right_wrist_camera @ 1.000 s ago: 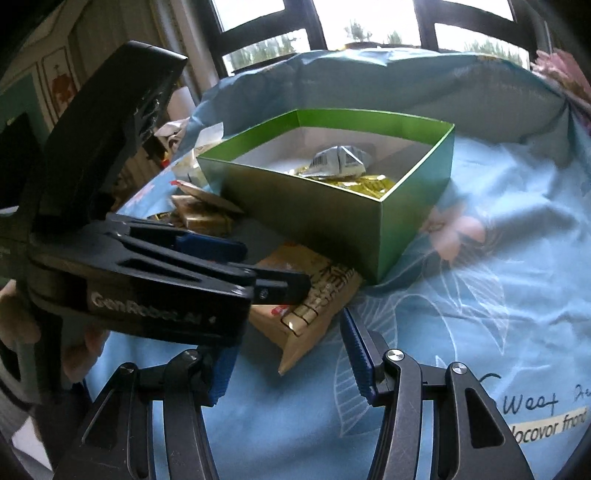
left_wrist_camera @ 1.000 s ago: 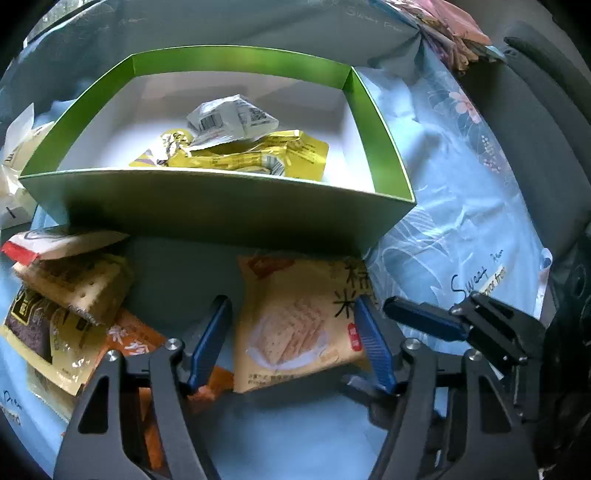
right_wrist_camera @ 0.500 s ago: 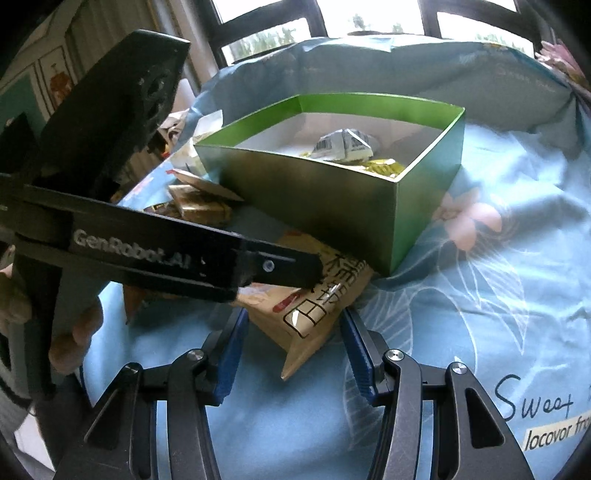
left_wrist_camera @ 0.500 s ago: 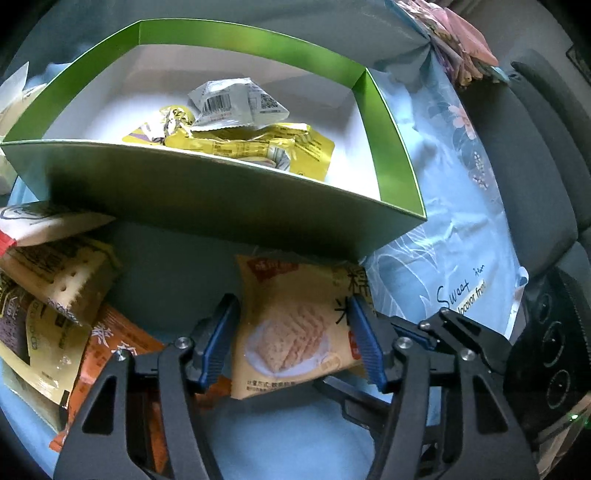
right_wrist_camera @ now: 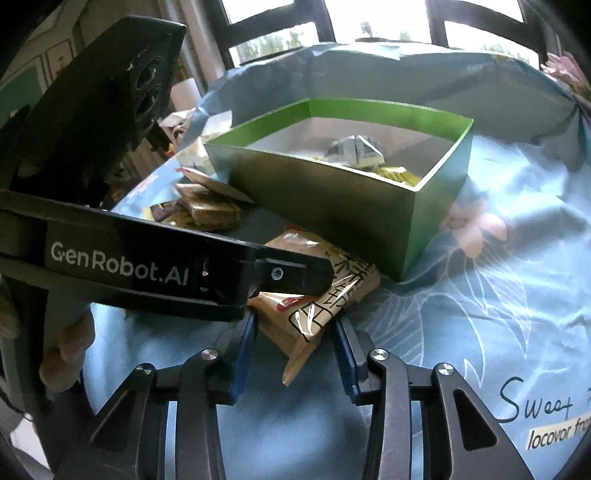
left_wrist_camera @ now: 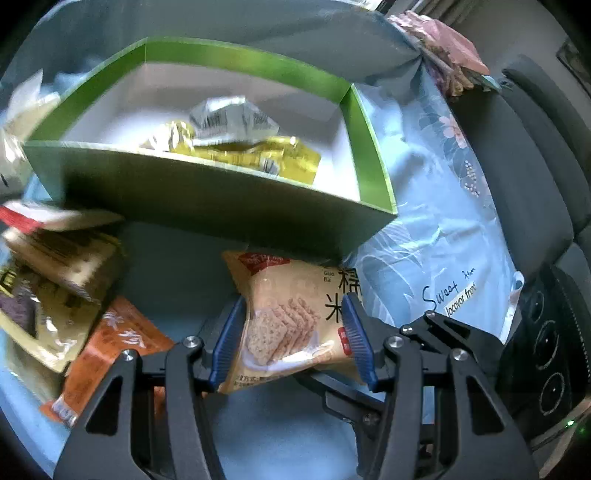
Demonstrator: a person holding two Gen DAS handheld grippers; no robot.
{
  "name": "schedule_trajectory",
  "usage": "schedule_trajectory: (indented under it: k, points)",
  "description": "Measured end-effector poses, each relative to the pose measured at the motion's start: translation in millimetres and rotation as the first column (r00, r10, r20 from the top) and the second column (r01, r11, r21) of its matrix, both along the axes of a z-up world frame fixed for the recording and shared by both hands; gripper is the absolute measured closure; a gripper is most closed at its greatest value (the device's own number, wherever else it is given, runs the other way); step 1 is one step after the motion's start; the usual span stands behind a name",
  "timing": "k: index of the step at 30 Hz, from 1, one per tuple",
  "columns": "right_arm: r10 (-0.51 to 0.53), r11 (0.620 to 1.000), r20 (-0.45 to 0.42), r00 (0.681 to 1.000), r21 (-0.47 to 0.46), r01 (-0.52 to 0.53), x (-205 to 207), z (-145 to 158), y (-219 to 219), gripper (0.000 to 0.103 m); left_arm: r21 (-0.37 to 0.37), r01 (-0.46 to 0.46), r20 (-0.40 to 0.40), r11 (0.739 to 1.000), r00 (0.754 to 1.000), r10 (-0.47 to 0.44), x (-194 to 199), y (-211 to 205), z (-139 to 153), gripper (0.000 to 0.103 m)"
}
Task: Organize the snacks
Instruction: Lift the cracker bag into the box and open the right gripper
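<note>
- Left wrist view: the left gripper has its jaws closing around a beige cracker packet. The blue pads sit at the packet's two side edges, and the left one looks to be touching it; whether they squeeze it yet I cannot tell.
- Just beyond the packet stands a green box, its near wall touching or nearly touching the packet's far edge. Inside lie a silver wrapper and yellow wrappers.
- Left of this gripper is a heap of loose snack packets, an orange one nearest the left finger. Everything rests on a blue flowered cloth over the table. Only this view shows the dark chair off to the right.
- Right wrist view: the right gripper points at the same cracker packet from its corner. Its jaws are closing, with the packet's near corner between the pads but not touched.
- Here the left gripper's black body crosses in from the left, over the packet, and fingers of the person's hand show below it.
- Only this view shows the windows behind the table; the green box stands ahead of the right gripper.
</note>
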State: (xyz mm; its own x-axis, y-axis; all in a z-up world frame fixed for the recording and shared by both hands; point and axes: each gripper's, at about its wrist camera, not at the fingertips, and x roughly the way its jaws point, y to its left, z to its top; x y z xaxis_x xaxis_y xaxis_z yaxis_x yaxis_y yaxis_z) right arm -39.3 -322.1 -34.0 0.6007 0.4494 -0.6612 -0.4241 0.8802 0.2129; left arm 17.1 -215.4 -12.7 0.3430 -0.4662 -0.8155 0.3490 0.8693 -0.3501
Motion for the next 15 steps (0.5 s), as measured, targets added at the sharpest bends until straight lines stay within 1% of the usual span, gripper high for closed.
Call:
schedule_trajectory:
  k: [6,11,15]
  points:
    - [-0.002,1.0,0.092,0.996,0.021,0.0,-18.2,23.2,-7.8,0.062,-0.003,0.006,0.098,1.0,0.995,-0.006,-10.2,-3.6,28.1,0.049]
    - [-0.03,0.999,0.17,0.985,0.041,0.023,-23.8,45.2,-14.6,0.062,0.008,0.013,0.199,1.0,0.98,-0.014,-14.2,-9.2,52.3,0.049]
    - [-0.049,0.998,0.206,0.977,0.051,0.039,-16.2,58.1,-12.7,0.062,0.003,0.015,0.231,1.0,0.973,-0.015,-3.5,-9.8,67.0,0.049]
